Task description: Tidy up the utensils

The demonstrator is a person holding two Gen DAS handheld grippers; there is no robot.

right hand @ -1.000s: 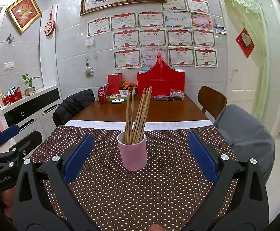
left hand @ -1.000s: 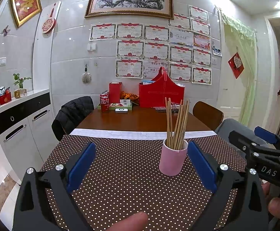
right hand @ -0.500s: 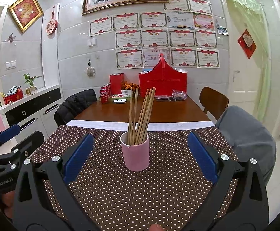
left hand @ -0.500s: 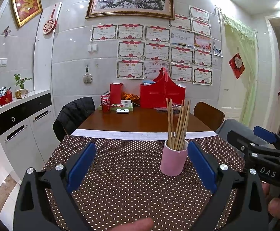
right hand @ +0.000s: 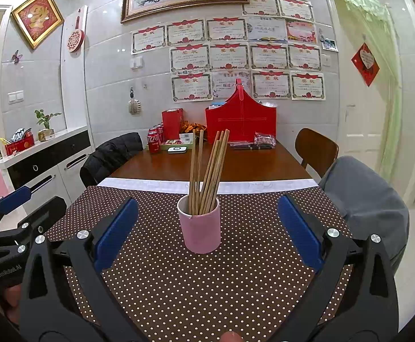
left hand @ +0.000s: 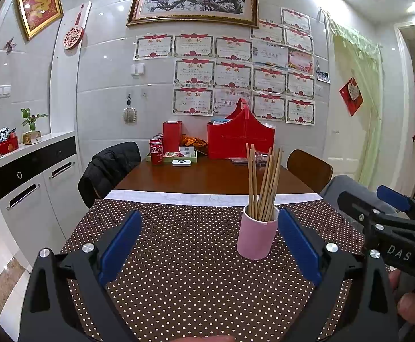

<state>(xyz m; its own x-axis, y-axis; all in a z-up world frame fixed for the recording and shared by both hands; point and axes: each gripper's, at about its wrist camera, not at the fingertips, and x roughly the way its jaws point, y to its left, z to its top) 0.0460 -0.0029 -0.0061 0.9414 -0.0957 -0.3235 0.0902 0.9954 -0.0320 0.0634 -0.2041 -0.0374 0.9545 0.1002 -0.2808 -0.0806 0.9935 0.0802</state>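
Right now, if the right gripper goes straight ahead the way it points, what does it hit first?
Most likely the pink cup holding the chopsticks: it stands nearly centred ahead of the open right gripper, on the dotted tablecloth. Depth is unclear, so I cannot say how soon.

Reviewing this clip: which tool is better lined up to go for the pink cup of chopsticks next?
Probably the right tool: the pink cup sits centred between its open fingers. For the left tool, also open, the cup lies off-centre, by one finger.

bright even indoor light, glare spots on wall tiles [left hand: 105,14], sharp focus, fisheye-bent dark edges
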